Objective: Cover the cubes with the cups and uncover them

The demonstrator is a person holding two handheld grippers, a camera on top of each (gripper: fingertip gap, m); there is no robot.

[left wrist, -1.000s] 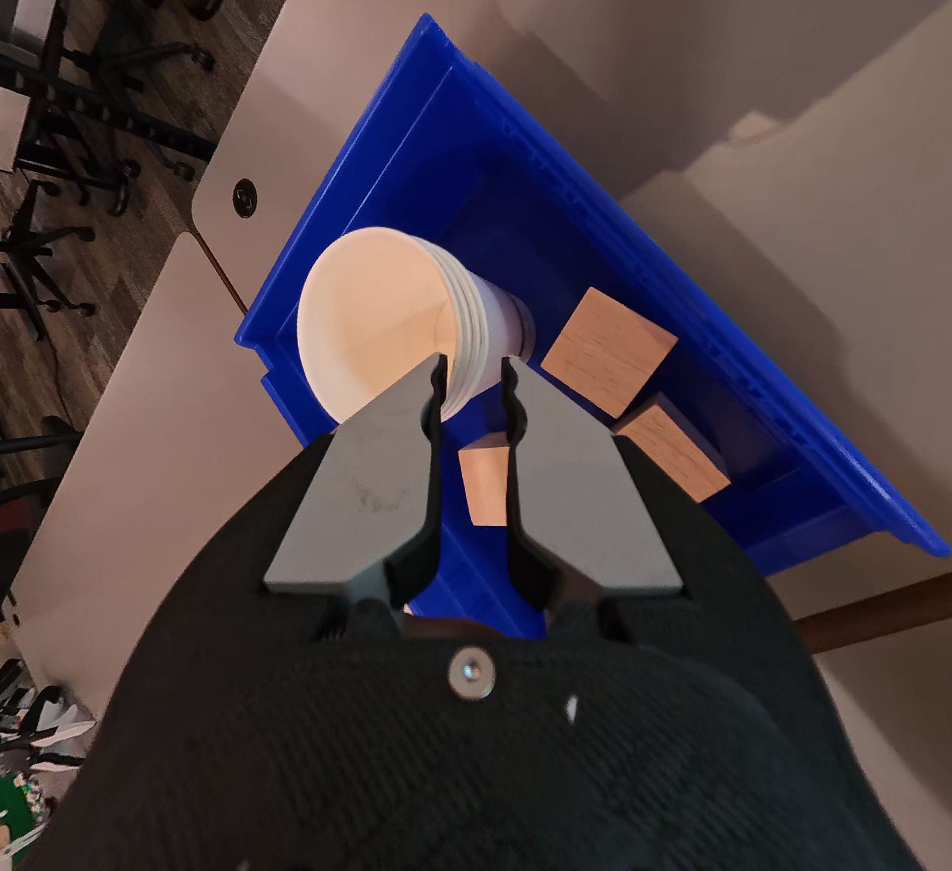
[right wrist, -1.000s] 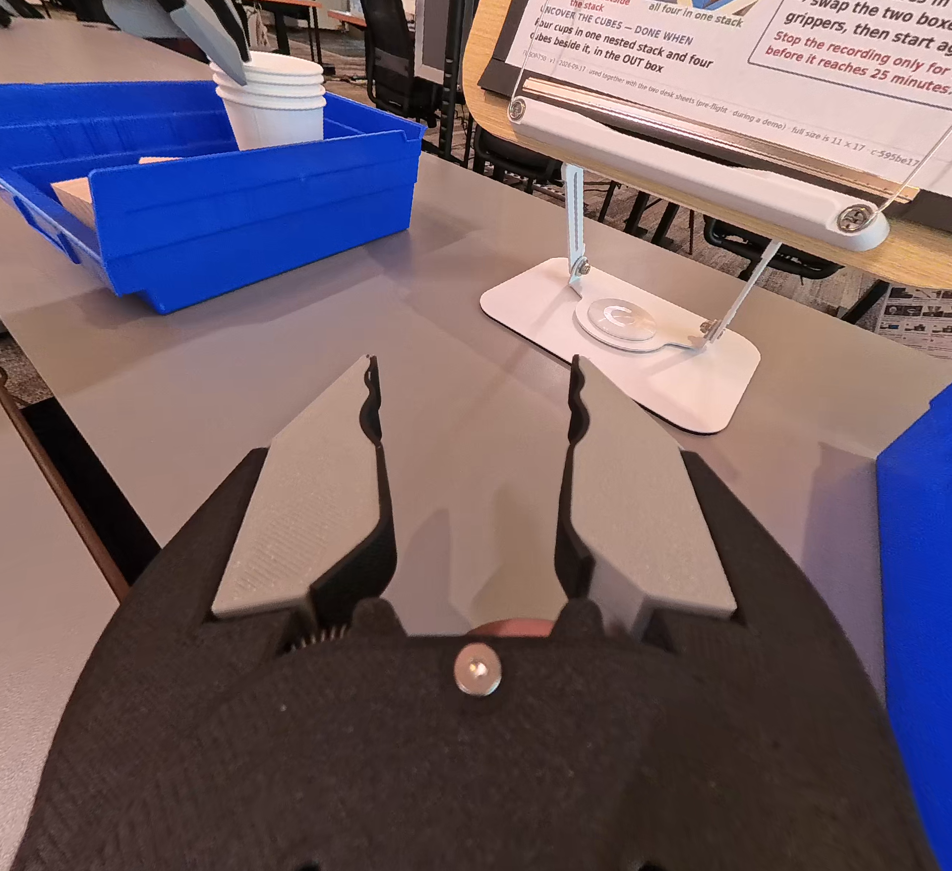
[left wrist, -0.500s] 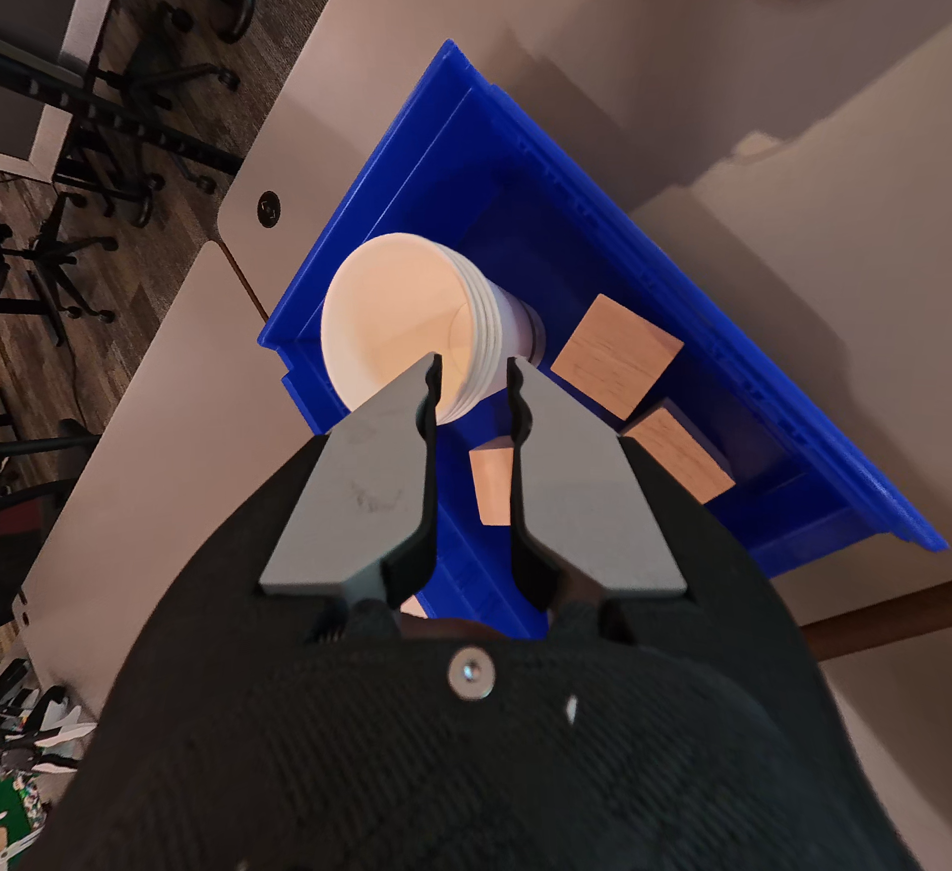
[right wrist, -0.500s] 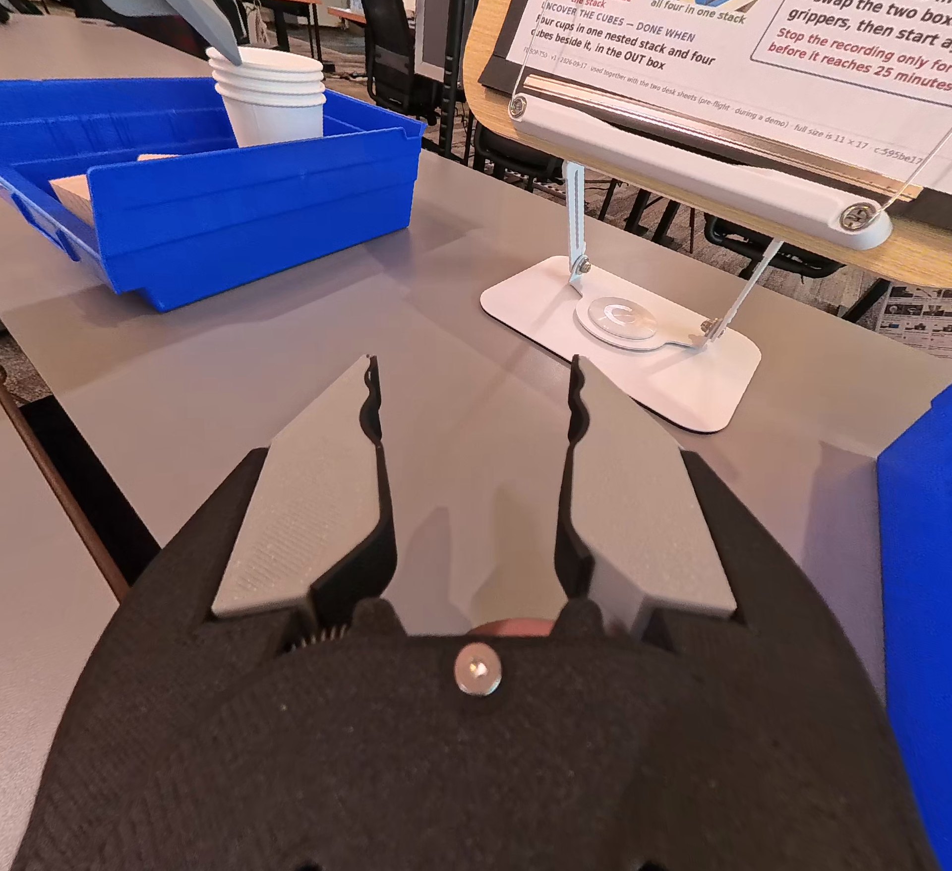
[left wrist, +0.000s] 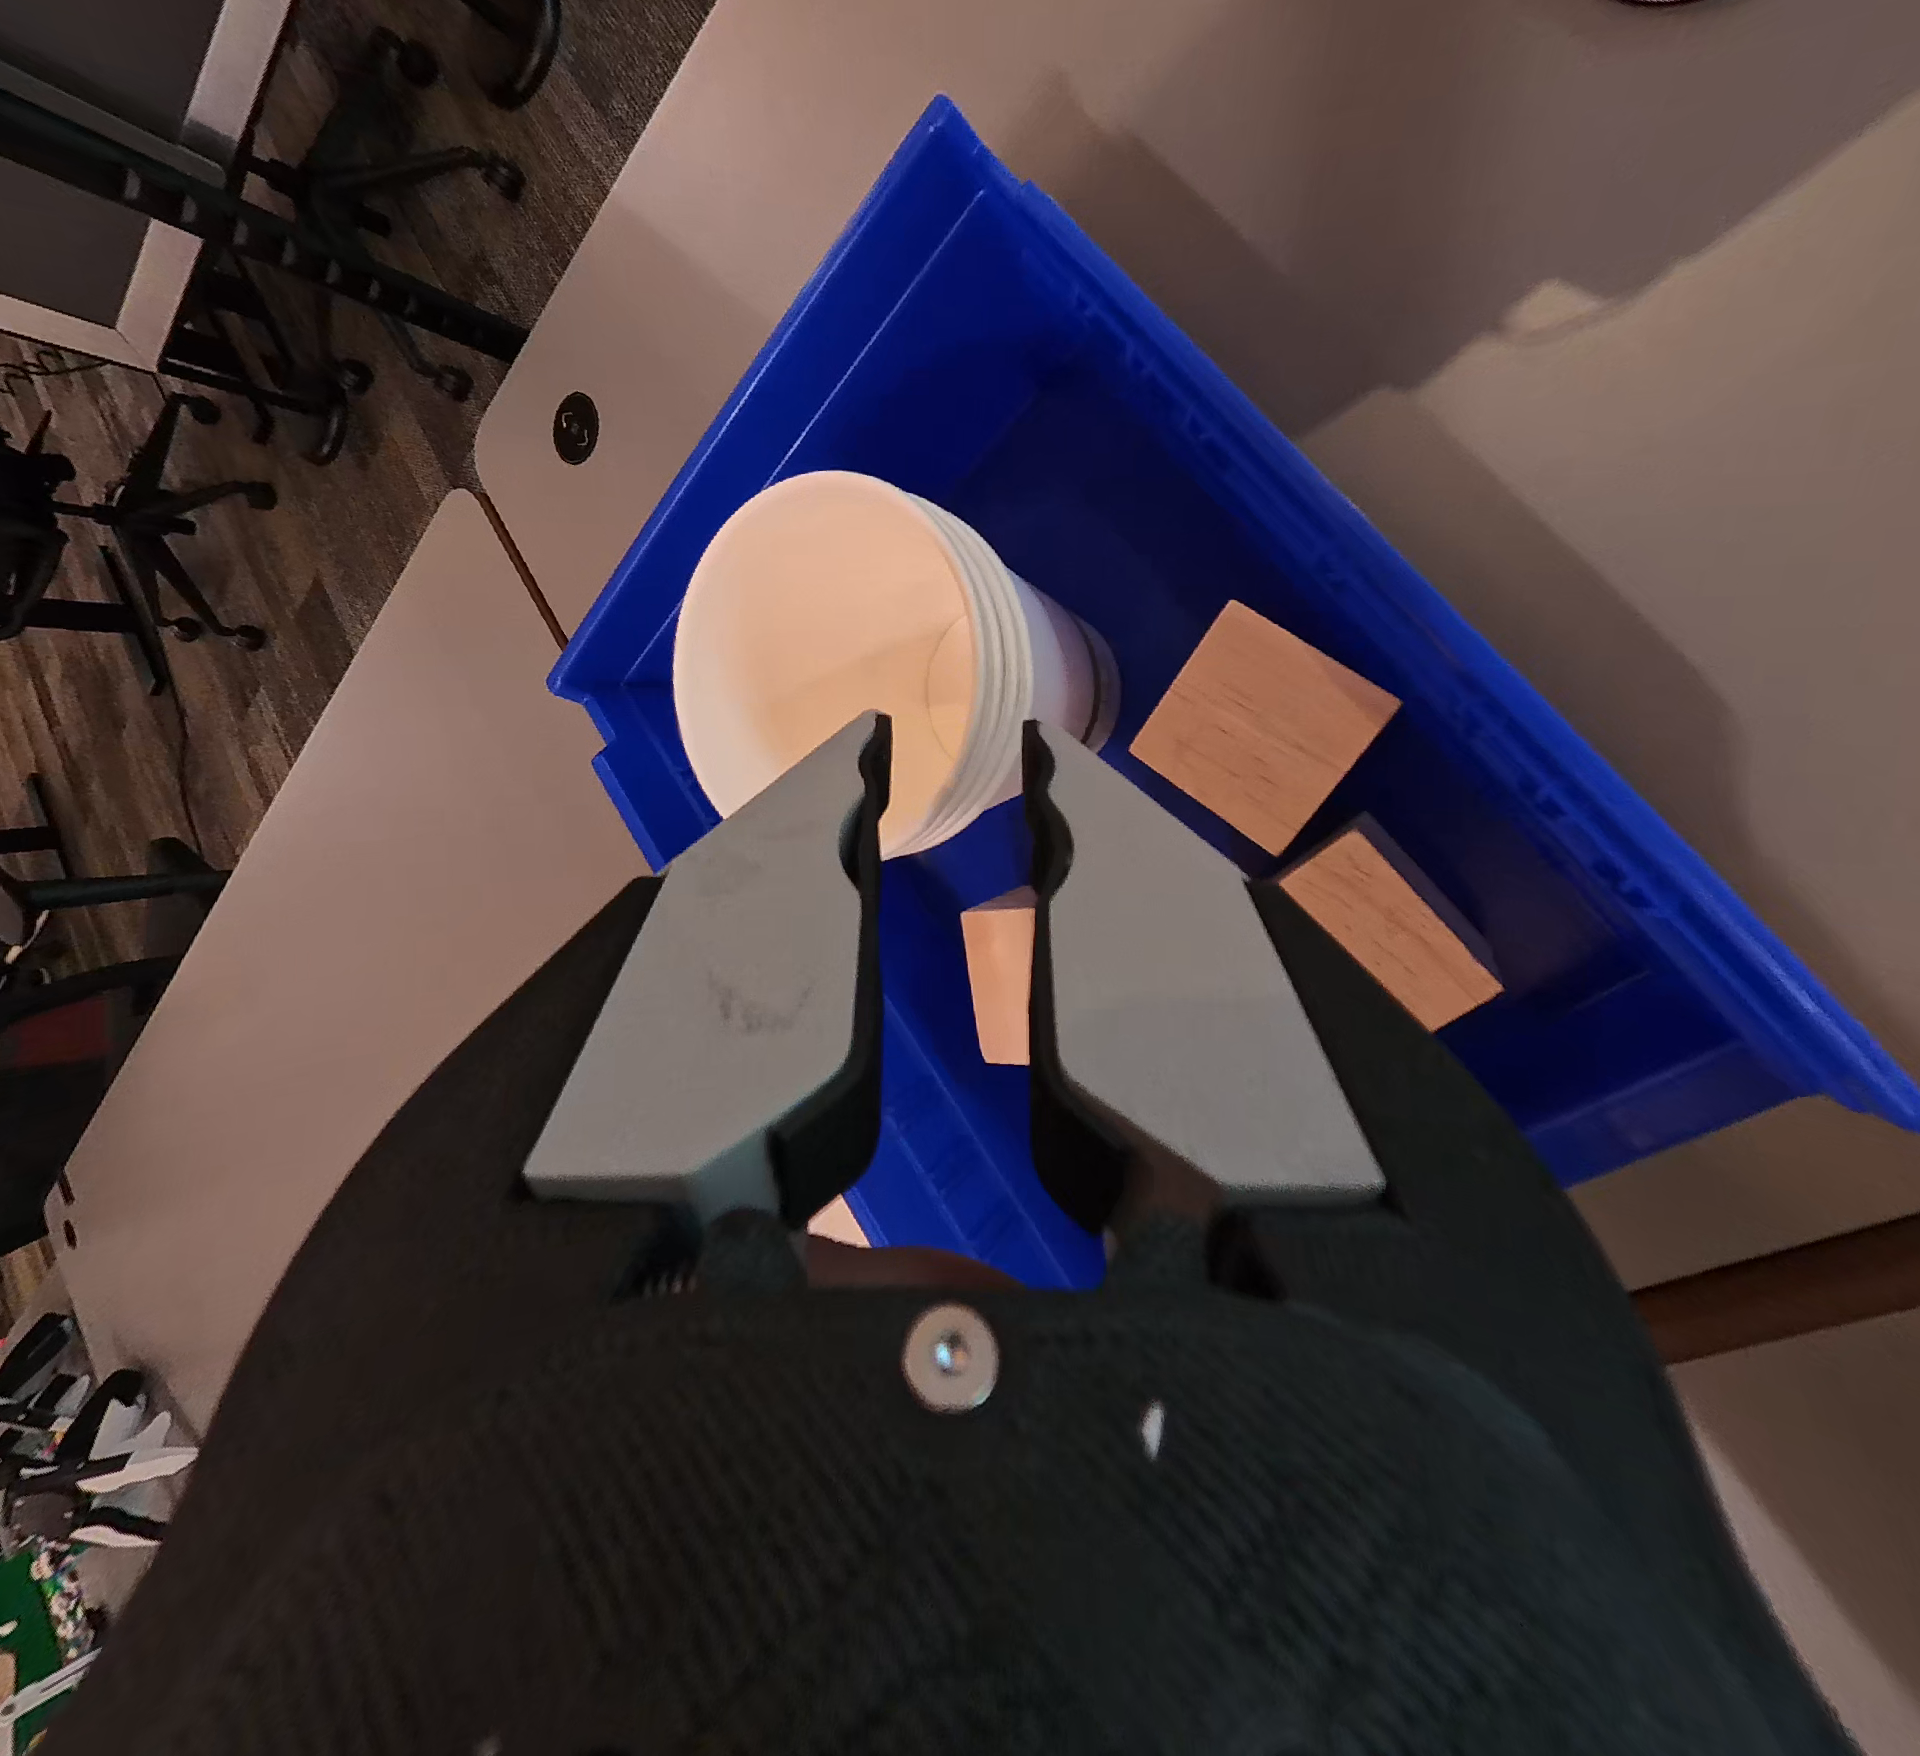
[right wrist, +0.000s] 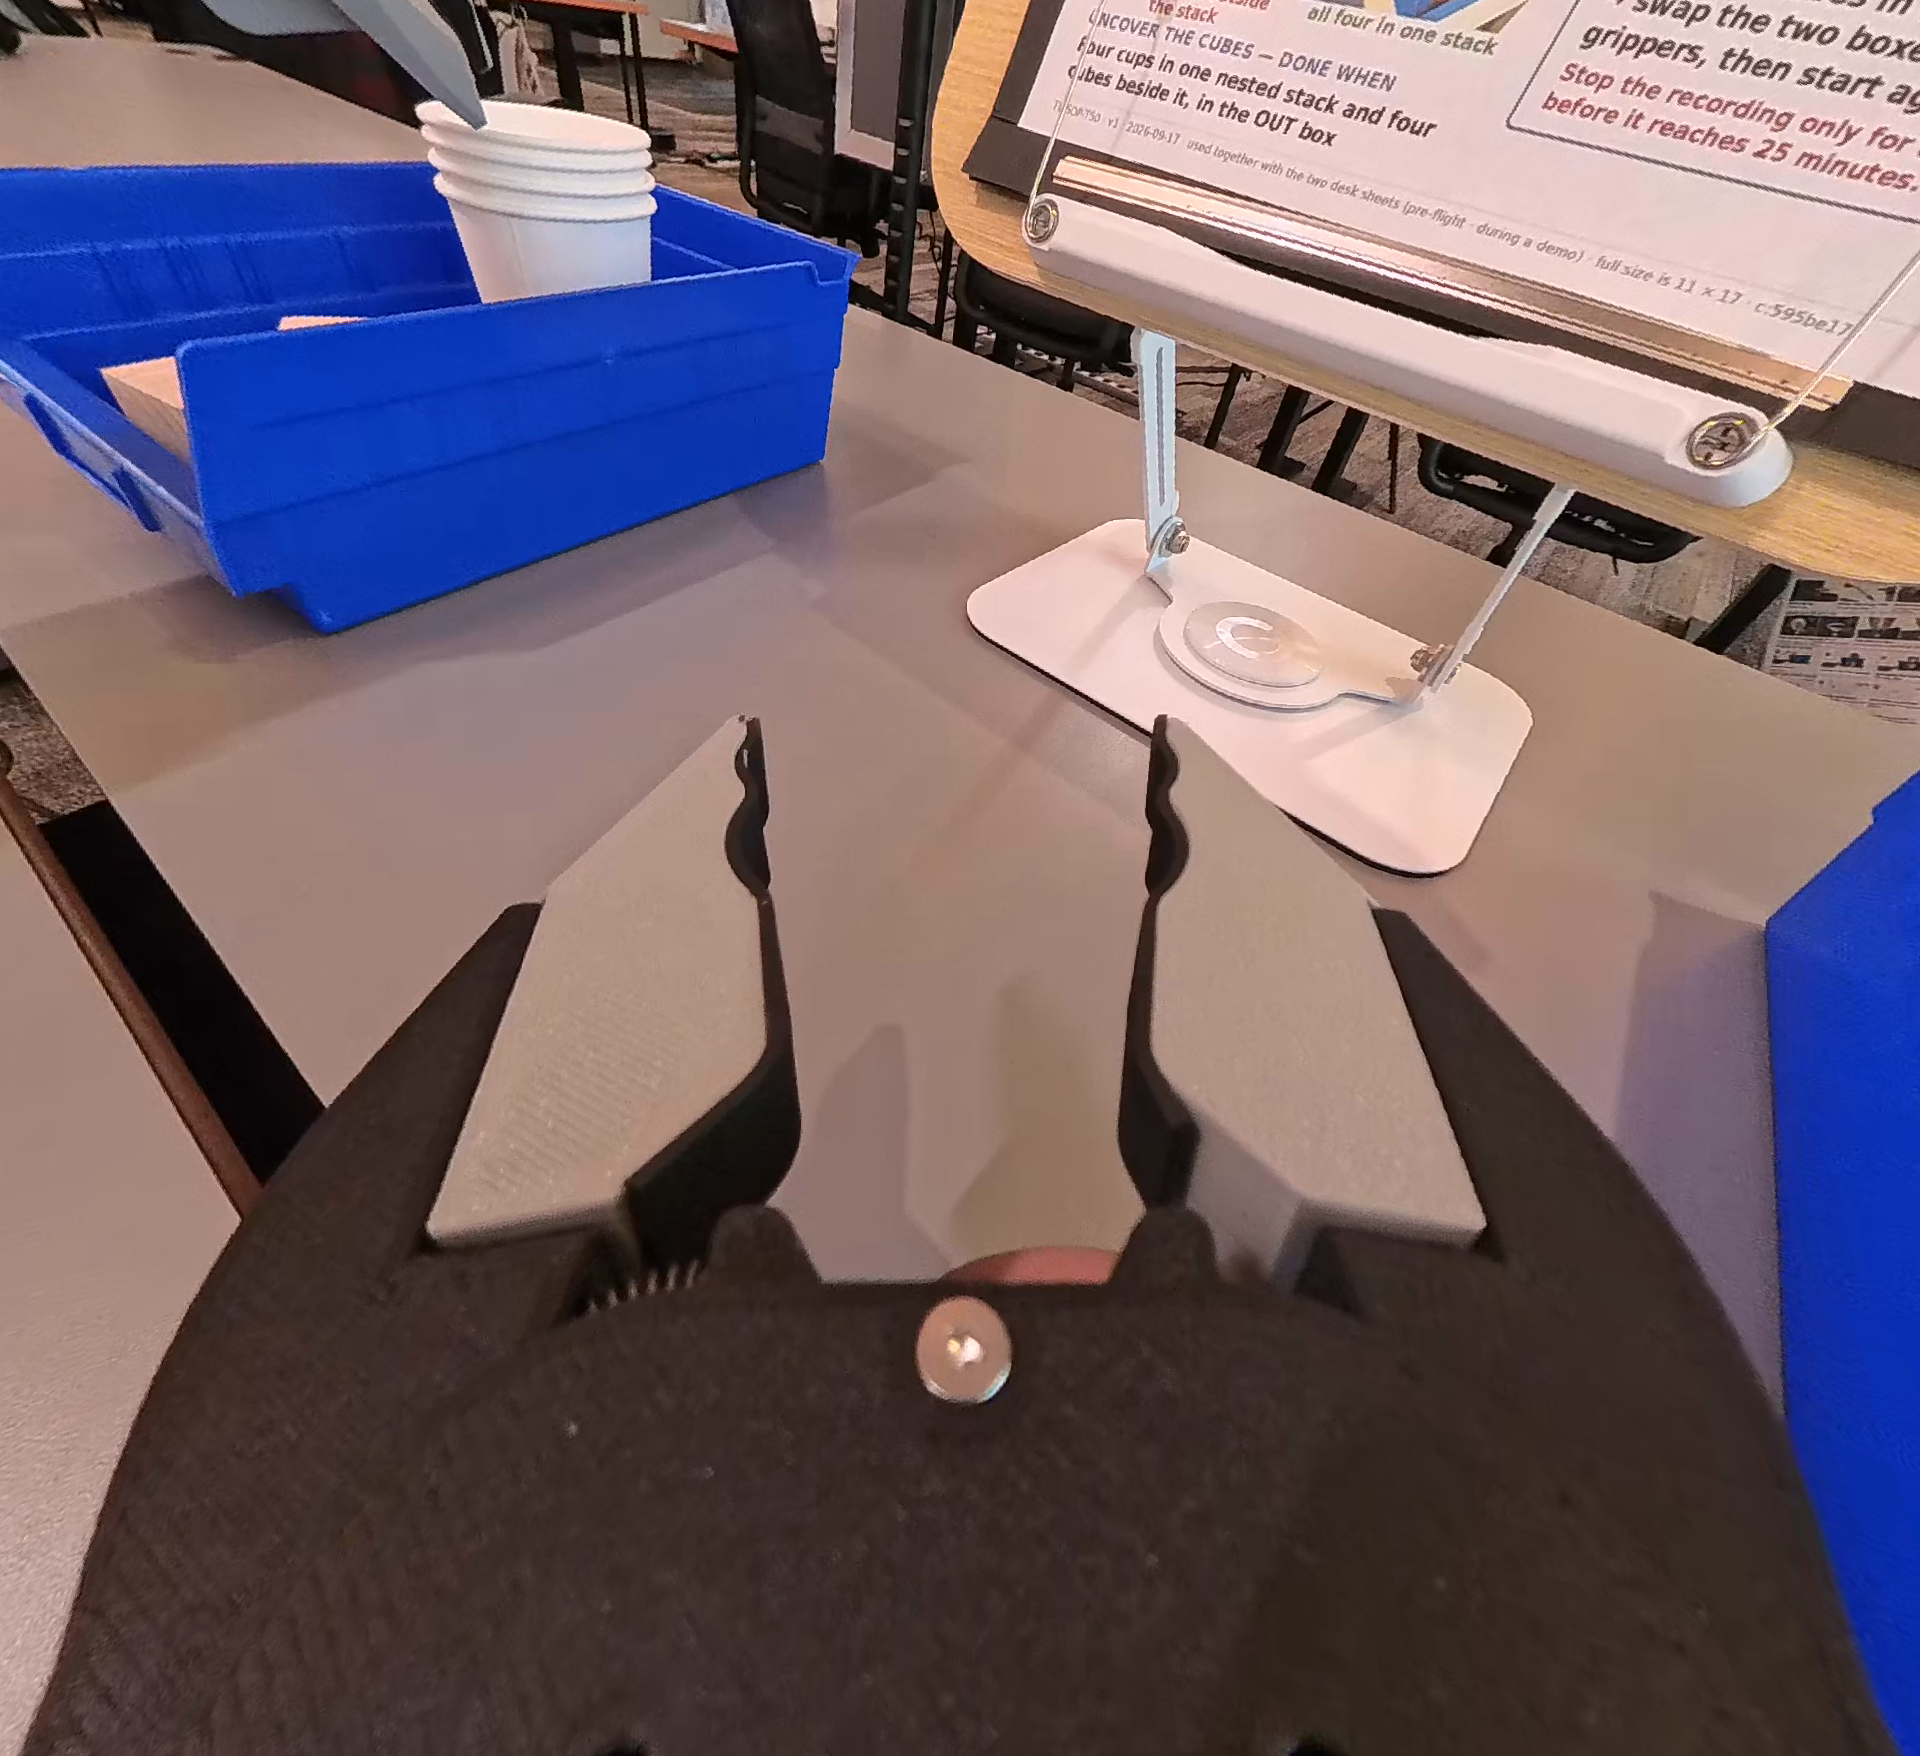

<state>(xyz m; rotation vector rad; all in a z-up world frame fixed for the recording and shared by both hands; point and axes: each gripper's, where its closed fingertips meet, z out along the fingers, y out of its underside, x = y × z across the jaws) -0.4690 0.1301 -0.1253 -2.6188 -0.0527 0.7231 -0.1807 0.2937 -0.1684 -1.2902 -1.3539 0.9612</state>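
Note:
A nested stack of white paper cups (left wrist: 831, 636) stands mouth up in a blue bin (left wrist: 1174, 418), also in the right wrist view (right wrist: 551, 200). Three wooden cubes lie in the bin beside it: one (left wrist: 1262, 724), one (left wrist: 1387, 927) and one partly behind my finger (left wrist: 1003, 984). My left gripper (left wrist: 954, 730) hovers at the stack's rim with a narrow gap, one fingertip over the mouth and one outside the rims; its tip touches the rim top (right wrist: 462, 101). My right gripper (right wrist: 951, 750) is open and empty, low over the grey table.
A white stand (right wrist: 1247, 667) holds a slanted board with a printed sheet (right wrist: 1455, 96) at the right. A second blue bin (right wrist: 1860, 1187) shows at the right edge. Table edges and a seam lie left of the first bin; office chairs stand beyond. Left tips to right tips: about 35 centimetres.
My left gripper has pulled up and back from the cup stack, from lower over the rim to the rim's top. The stack stayed in the bin. The right gripper has not moved.

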